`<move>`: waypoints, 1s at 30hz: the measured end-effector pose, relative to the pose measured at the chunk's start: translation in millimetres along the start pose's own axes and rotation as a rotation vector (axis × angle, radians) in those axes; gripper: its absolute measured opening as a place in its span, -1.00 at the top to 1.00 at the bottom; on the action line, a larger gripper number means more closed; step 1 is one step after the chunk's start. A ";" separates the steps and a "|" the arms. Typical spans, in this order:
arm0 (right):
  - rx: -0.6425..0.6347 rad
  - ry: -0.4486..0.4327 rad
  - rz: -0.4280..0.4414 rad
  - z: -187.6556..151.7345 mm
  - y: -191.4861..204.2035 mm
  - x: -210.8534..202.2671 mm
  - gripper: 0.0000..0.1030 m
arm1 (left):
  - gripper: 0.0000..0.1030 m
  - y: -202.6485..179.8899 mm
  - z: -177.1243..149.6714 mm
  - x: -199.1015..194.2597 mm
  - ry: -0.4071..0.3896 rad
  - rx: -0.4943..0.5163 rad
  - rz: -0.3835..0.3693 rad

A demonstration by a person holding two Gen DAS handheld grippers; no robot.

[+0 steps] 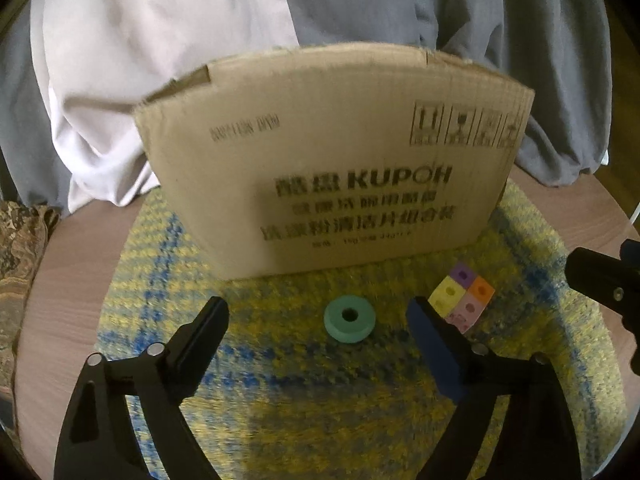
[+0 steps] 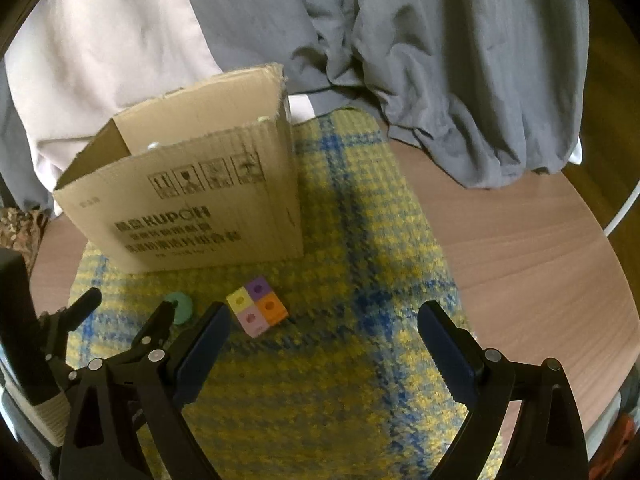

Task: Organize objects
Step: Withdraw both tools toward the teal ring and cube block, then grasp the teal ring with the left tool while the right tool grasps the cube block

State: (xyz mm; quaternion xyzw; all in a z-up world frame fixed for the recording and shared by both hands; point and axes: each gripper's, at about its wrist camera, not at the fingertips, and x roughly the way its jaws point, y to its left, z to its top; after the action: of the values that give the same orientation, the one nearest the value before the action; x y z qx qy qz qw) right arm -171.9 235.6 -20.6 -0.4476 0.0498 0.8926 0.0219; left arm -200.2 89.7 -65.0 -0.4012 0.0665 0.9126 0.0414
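A green ring [image 1: 349,319] lies flat on the yellow and blue plaid mat [image 1: 304,400], between the spread fingers of my left gripper [image 1: 318,308], which is open and not touching it. Just right of it sits a cube [image 1: 462,296] of purple, yellow, orange and pink blocks. In the right wrist view the cube [image 2: 258,310] lies ahead of the left finger of my right gripper [image 2: 325,308], which stands open with nothing inside. The ring [image 2: 180,307] and the left gripper [image 2: 130,304] show at the left there. An open cardboard box [image 1: 332,184] stands behind both objects.
The mat [image 2: 340,380] covers a round wooden table [image 2: 520,240]. Grey and white cloth [image 2: 400,40] is heaped behind the box [image 2: 192,208]. A patterned fabric [image 1: 20,248] hangs at the table's left edge. One of my right gripper's fingers [image 1: 592,276] enters from the right.
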 end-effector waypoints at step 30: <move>0.003 0.061 0.003 3.3 -6.9 27.4 -0.84 | 0.32 -18.3 -16.8 36.5 0.071 0.038 -0.026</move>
State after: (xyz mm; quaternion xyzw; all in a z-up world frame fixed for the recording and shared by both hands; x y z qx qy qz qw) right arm -190.3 242.7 -41.1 -0.4747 0.0524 0.8784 0.0196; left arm -210.3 106.0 -104.8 -0.4332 0.0801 0.8958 0.0588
